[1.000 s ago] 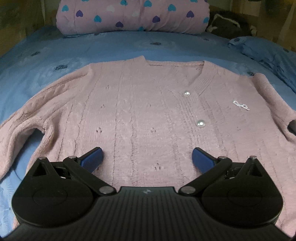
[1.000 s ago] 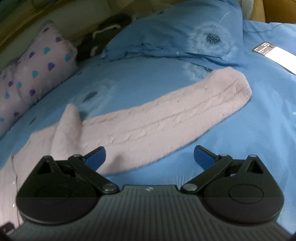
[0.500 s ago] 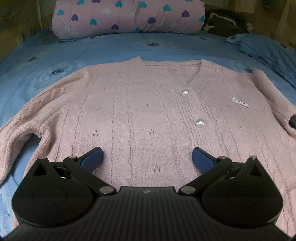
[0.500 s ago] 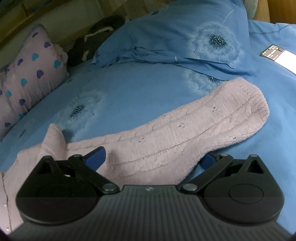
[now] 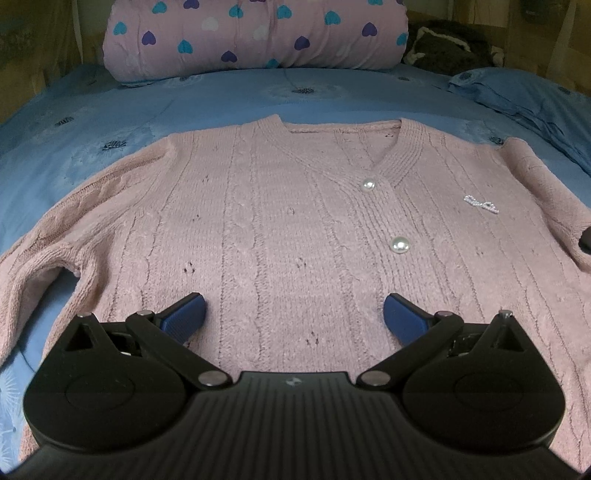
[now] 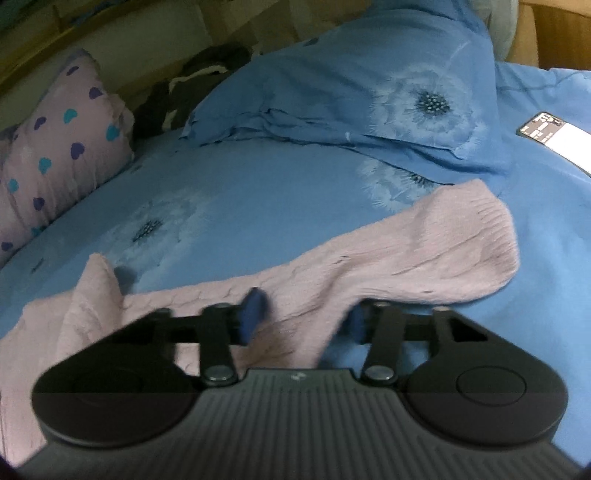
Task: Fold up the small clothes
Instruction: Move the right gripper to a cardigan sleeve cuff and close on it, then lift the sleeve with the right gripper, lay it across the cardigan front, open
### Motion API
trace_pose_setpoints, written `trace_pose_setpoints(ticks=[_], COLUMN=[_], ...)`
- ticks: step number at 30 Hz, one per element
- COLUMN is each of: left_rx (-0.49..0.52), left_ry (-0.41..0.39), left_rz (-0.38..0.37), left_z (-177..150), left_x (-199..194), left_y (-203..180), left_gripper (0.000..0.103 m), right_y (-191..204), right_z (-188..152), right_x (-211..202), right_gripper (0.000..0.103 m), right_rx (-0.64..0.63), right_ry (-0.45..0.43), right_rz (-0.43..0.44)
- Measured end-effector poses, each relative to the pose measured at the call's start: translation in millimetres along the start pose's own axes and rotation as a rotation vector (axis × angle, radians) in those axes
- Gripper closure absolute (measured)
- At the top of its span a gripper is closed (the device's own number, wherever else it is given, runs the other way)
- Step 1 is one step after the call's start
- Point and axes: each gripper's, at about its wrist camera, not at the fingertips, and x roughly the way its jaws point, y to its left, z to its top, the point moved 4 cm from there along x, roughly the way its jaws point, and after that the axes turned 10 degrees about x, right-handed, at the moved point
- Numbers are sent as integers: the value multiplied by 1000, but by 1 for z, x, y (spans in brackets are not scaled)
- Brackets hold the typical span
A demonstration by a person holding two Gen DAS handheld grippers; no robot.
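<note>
**Pink cardigan flat on the bed, right fingers closing on its sleeve**

Pink cable-knit fills your left view: the cardigan [image 5: 280, 229] lies face up and spread flat on the blue bedsheet [image 5: 207, 107], neckline toward the heart-print pillow [image 5: 255, 33] at the head of the bed. Two pearl buttons [image 5: 399, 244] run down its placket. Your left gripper [image 5: 293, 314] hovers over the lower body of the garment with its blue fingers [image 5: 184, 317] spread wide and nothing between them.

On your right side, the sleeve [image 6: 424, 258] stretches out over the sheet, cuff near the blue pillow [image 6: 351, 96]. Your right gripper [image 6: 304, 319] has just been closing, and a raised fold of the sleeve now sits between its fingers [image 6: 253, 314]. The frame is blurred there, so you cannot tell whether the pads are pressing the knit yet. A phone [image 6: 554, 138] with a lit screen lies at the far right edge of the bed.
</note>
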Motion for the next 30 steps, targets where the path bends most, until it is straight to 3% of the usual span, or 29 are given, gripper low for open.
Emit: trace_pose_setpoints(ticks=[1, 4, 16, 30], left_rx=[0, -1, -41, -124], left_ry=[1, 1, 26, 38], left_rz=[-1, -3, -38, -76], left_z=[0, 0, 6, 15], left_x=[0, 0, -2, -8], left_y=[0, 0, 8, 24], left_gripper=[0, 0, 0, 0], right_y=[-2, -2, 17, 93], right_z=[1, 4, 23, 39], right_x=[0, -2, -35, -96], right_gripper=[77, 86, 88, 88], right_rx=[8, 21, -10, -221], right_ry=[1, 5, -84, -241], right_rz=[3, 30, 168, 312])
